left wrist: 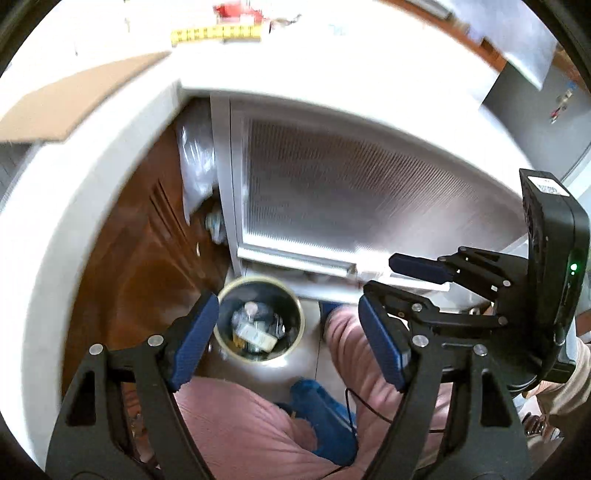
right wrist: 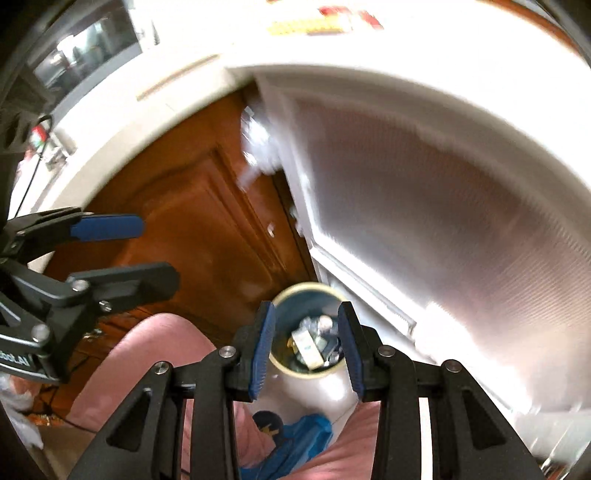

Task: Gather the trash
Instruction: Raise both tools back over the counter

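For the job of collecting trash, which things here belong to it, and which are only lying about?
Belong to the job:
- trash bin, on the floor, already holding trash
- left gripper, open, empty
- right gripper, open, empty

Only lying about:
- cardboard sheet on the counter
- yellow strip farther back
- wooden cabinet door

Crumpled trash in the round metal bin [left wrist: 258,321] too small to identify — yellow strip [left wrist: 216,33] on the white counter blurred.
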`<state>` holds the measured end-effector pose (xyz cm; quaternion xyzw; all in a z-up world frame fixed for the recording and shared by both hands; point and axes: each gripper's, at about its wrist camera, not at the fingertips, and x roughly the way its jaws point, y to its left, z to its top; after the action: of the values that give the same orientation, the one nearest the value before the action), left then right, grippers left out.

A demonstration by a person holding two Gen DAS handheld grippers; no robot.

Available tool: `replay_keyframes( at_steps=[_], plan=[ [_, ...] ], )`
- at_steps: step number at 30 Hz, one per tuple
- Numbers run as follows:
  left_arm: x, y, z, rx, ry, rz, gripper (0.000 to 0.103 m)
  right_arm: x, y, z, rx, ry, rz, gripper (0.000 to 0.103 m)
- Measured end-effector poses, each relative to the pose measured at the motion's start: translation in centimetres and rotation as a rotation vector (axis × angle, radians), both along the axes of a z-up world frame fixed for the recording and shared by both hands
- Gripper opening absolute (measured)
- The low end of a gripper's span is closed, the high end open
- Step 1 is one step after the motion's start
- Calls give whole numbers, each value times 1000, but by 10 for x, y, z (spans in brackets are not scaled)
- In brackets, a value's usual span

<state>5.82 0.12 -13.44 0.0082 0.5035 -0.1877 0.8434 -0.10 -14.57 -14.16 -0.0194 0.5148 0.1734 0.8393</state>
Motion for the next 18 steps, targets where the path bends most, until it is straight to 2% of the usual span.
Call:
replay_keyframes(
  at_steps=[4, 9, 13, 18],
  plan=[
    [8, 6, 49, -14, -82, 16, 75, 3, 9, 51, 9, -88, 41, 36],
    [36, 14, 99, -35, -161, 33, 75, 27, 8, 118, 24, -183, 49, 36],
    [70, 12, 137, 45, -249, 2, 76, 66, -7, 162, 58, -203, -15, 36],
    [124, 8, 151, 158, -297, -92, 76, 118, -35, 193, 105, -203, -128, 36]
  ],
)
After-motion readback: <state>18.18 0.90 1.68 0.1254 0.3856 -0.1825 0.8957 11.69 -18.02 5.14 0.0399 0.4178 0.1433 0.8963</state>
